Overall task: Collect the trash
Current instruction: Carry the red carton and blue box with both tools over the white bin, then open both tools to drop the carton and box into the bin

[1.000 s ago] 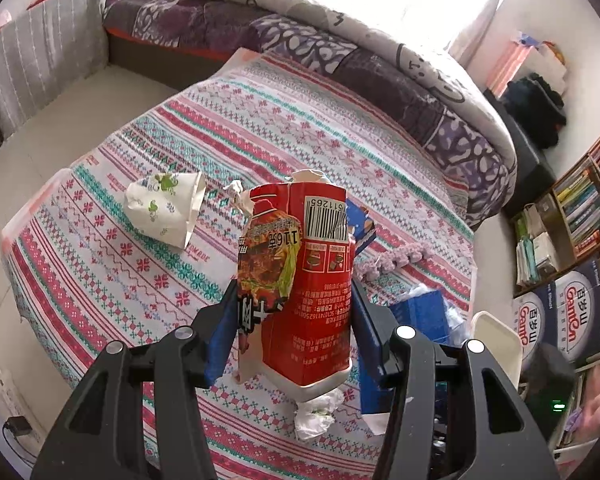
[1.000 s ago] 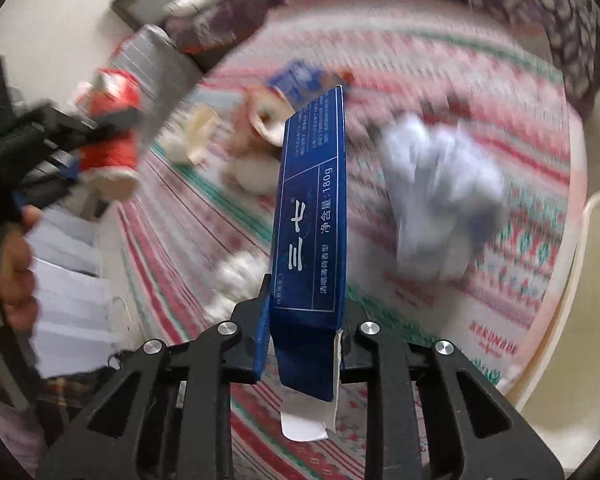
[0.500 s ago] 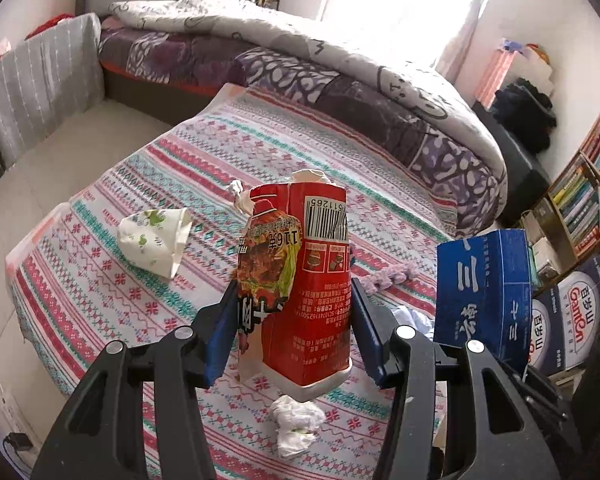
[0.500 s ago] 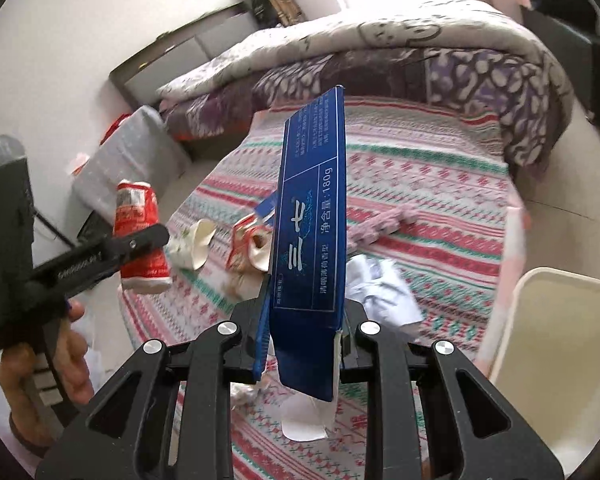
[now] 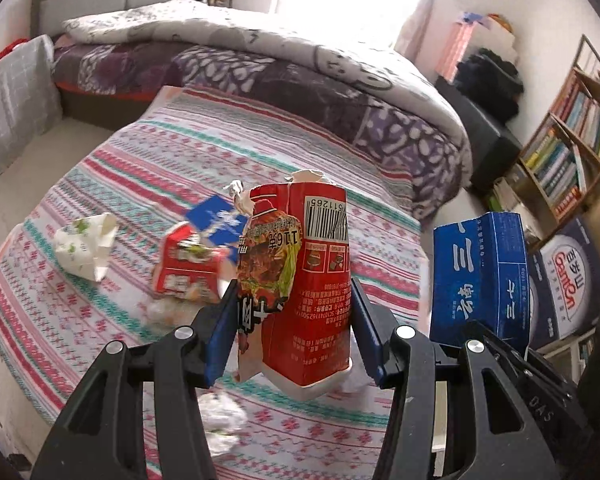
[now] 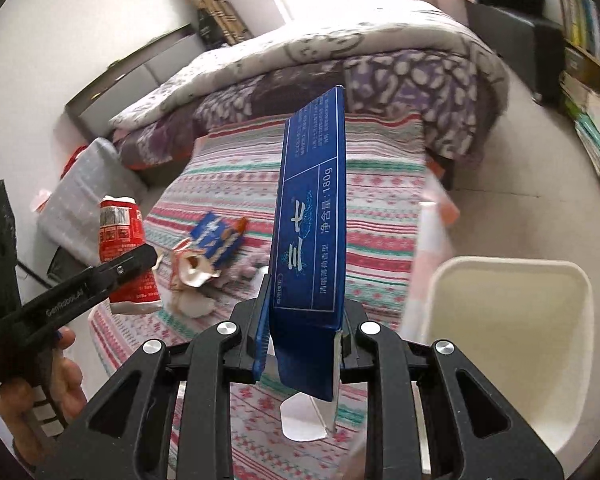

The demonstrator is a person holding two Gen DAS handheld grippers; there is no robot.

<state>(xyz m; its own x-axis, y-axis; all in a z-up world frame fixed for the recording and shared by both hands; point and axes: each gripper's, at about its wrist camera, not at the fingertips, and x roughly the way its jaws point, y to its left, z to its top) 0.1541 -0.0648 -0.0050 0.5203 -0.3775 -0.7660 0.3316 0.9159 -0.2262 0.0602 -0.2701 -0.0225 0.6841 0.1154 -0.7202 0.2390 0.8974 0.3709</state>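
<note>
My left gripper [image 5: 292,320] is shut on a torn red carton [image 5: 304,280] with a barcode, held upright above the striped cloth [image 5: 140,160]. Seen from the right wrist, that carton [image 6: 124,248] and the left gripper [image 6: 100,280] are at the left, in a person's hand [image 6: 60,380]. My right gripper [image 6: 302,344] is shut on a tall blue box [image 6: 312,220]; the same blue box [image 5: 480,272] shows at the right of the left wrist view. A white bin [image 6: 508,344] stands open below and right of the blue box.
On the cloth lie a white paper cup [image 5: 86,246], a crumpled red packet [image 5: 188,268], a flat blue pack [image 5: 216,220] and a tissue wad [image 5: 220,420]. A bed with a purple quilt [image 5: 260,72] is behind. Bookshelves [image 5: 572,140] and boxes stand at the right.
Both grippers have drawn back and up from the cloth with their loads. The blue box has come into the left wrist view, and the white bin has come fully into the right wrist view.
</note>
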